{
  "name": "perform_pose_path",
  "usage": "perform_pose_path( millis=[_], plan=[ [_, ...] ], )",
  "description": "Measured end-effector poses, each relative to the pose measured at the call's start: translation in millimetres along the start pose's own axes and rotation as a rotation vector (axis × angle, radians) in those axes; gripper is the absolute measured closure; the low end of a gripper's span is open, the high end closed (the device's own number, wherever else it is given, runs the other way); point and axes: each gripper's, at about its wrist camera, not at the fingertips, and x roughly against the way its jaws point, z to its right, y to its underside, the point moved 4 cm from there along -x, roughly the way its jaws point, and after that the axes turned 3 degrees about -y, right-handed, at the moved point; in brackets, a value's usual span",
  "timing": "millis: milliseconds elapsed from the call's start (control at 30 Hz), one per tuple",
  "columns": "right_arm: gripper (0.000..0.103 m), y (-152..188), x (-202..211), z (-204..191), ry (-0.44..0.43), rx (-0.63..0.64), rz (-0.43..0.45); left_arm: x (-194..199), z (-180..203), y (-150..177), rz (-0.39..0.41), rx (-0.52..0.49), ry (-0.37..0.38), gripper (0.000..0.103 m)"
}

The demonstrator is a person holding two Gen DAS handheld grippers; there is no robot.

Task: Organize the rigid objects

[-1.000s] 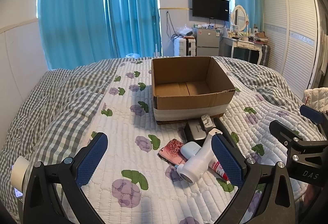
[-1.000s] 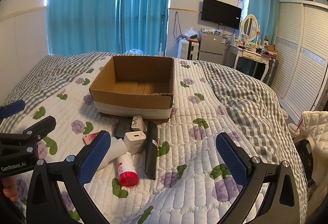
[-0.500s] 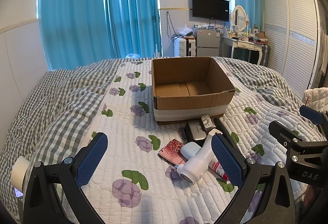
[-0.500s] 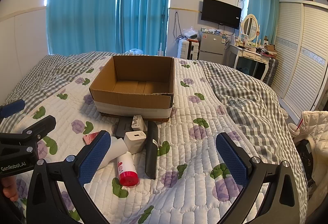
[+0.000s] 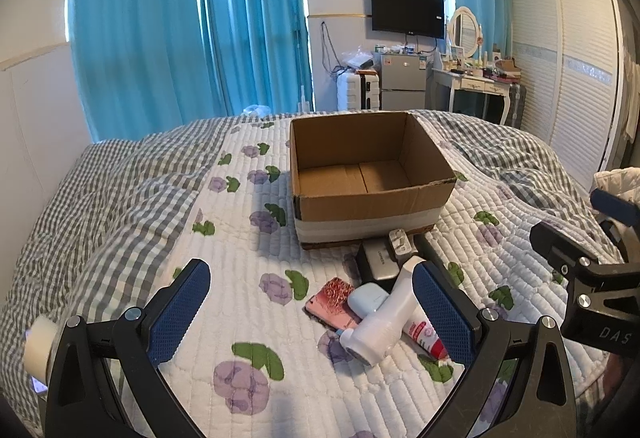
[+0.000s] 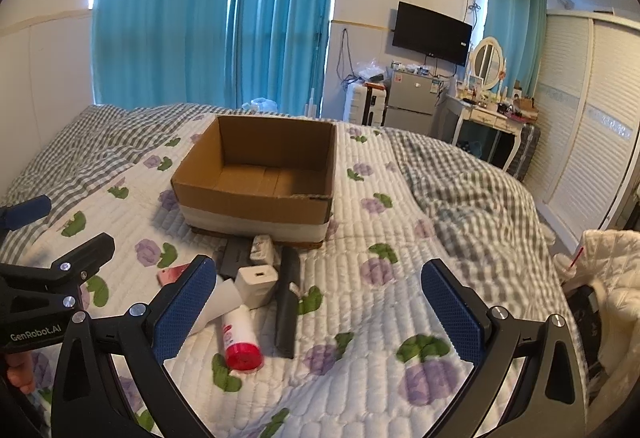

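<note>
An open, empty cardboard box (image 5: 368,173) (image 6: 260,181) sits on the bed. In front of it lies a pile: a white massage gun (image 5: 380,322), a white earbud case (image 5: 368,298), a pink phone (image 5: 332,304), a red-capped tube (image 5: 424,332) (image 6: 240,338), a dark box (image 5: 376,260), a white charger cube (image 6: 256,284), a white plug adapter (image 6: 262,248) and a black remote (image 6: 288,304). My left gripper (image 5: 308,312) is open and empty, just before the pile. My right gripper (image 6: 320,310) is open and empty, to the right of the pile.
The bed has a white floral quilt (image 5: 248,238) with grey checked bedding (image 6: 460,177) on both sides. A tape roll (image 5: 38,346) sits at the left edge. A white jacket (image 6: 608,278) lies at the right. Each gripper shows in the other's view.
</note>
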Motion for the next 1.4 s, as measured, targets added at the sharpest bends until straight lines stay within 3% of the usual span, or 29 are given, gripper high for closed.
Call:
perform_pose_path(
  millis=[167, 267, 367, 433, 600, 667, 733, 833, 900, 933, 1000, 1067, 1400],
  plan=[
    [0.000, -1.6, -25.3, 6.9, 0.005, 0.008, -0.081, -22.2, 5.0, -4.7, -0.061, -0.030, -0.025, 0.000],
    [0.000, 16.6, -58.9, 8.2, -0.022, 0.007, -0.200, -42.7, 6.4, 1.7, -0.123, -0.039, -0.028, 0.000],
    [0.010, 39.3, -96.6, 6.2, -0.062, -0.017, -0.351, -64.2, 13.3, 13.5, -0.194, -0.065, -0.043, 0.000],
    [0.023, 50.9, -119.2, 4.6, -0.102, -0.038, -0.425, -76.9, 21.7, 22.9, -0.237, -0.088, -0.032, 0.000],
    [0.034, 64.3, -153.8, 1.5, -0.141, -0.058, -0.527, -102.7, 45.1, 45.1, -0.319, -0.162, -0.010, 0.000],
    [0.038, 62.5, -161.5, -2.1, -0.149, -0.047, -0.545, -110.0, 53.2, 52.3, -0.348, -0.183, 0.013, 0.001],
    [0.053, 64.1, -175.0, -6.5, -0.148, -0.023, -0.567, -114.6, 62.4, 56.1, -0.369, -0.202, 0.039, 0.001],
    [0.066, 65.6, -192.1, -9.1, -0.155, -0.017, -0.592, -121.9, 73.0, 62.7, -0.395, -0.243, 0.057, 0.005],
    [0.081, 68.6, -195.4, -7.9, -0.168, -0.028, -0.601, -125.5, 76.1, 66.8, -0.426, -0.242, 0.100, 0.023],
    [0.084, 68.1, -192.5, -6.7, -0.176, -0.037, -0.591, -126.8, 77.5, 69.5, -0.443, -0.241, 0.119, 0.029],
    [0.084, 66.7, -184.4, -1.7, -0.185, -0.062, -0.570, -128.5, 80.3, 73.7, -0.464, -0.248, 0.129, 0.050],
    [0.084, 66.4, -177.6, 2.0, -0.197, -0.083, -0.559, -127.3, 81.3, 75.4, -0.466, -0.247, 0.139, 0.058],
    [0.084, 50.9, -127.8, -1.4, -0.193, -0.087, -0.458, -108.1, 63.6, 51.8, -0.401, -0.172, 0.153, 0.058]
  ],
)
